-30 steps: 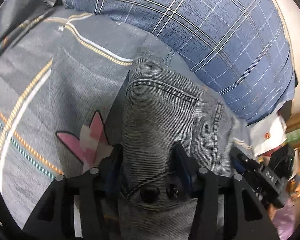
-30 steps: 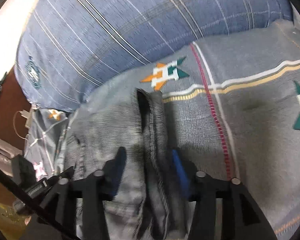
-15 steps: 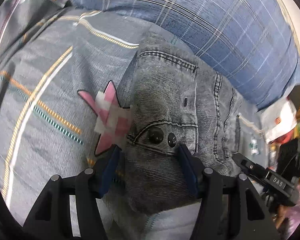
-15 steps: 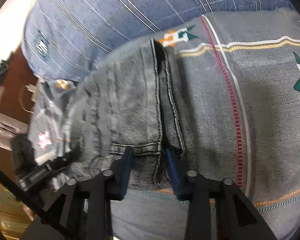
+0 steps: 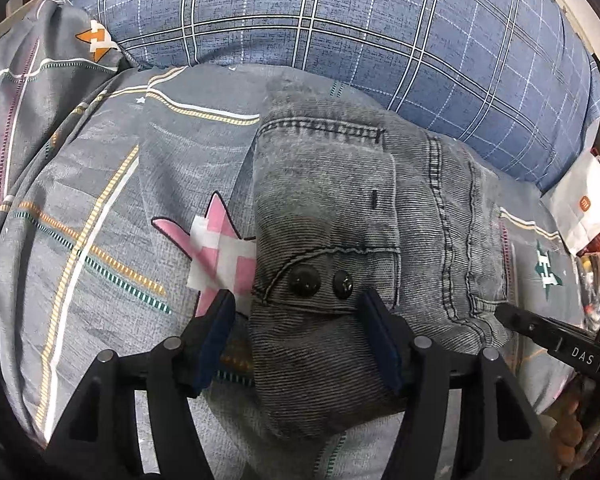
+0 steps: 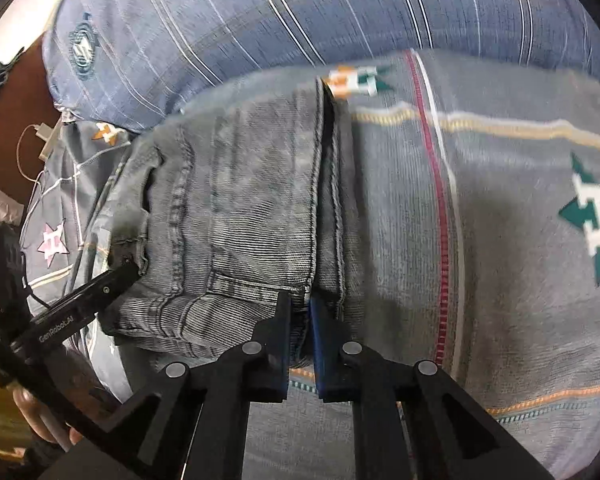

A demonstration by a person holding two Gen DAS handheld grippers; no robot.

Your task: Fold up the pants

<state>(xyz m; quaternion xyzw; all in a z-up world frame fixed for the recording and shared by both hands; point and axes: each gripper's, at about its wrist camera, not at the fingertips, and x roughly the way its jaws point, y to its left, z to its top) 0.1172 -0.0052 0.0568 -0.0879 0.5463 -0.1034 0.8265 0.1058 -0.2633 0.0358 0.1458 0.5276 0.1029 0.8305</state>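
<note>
1. Folded grey jeans (image 5: 340, 208) on a patterned grey bedsheet (image 5: 100, 208), blue plaid pillow (image 5: 340, 32) at 12 o'clock.
2. Left gripper (image 5: 296, 304): jaws spread, just been opening, straddling the buttoned waistband corner without pressing it; two black buttons (image 5: 320, 280) just ahead at 12 o'clock.
3. Right gripper (image 6: 300, 304): pressed together, just been closing, pinching the near edge of the jeans (image 6: 240, 200); view blurred, so likely the layered hem.
4. Long axis of the bundle across, left to right; fold line toward 12 o'clock from the right gripper, the nearer one and the only one with a hold.
</note>
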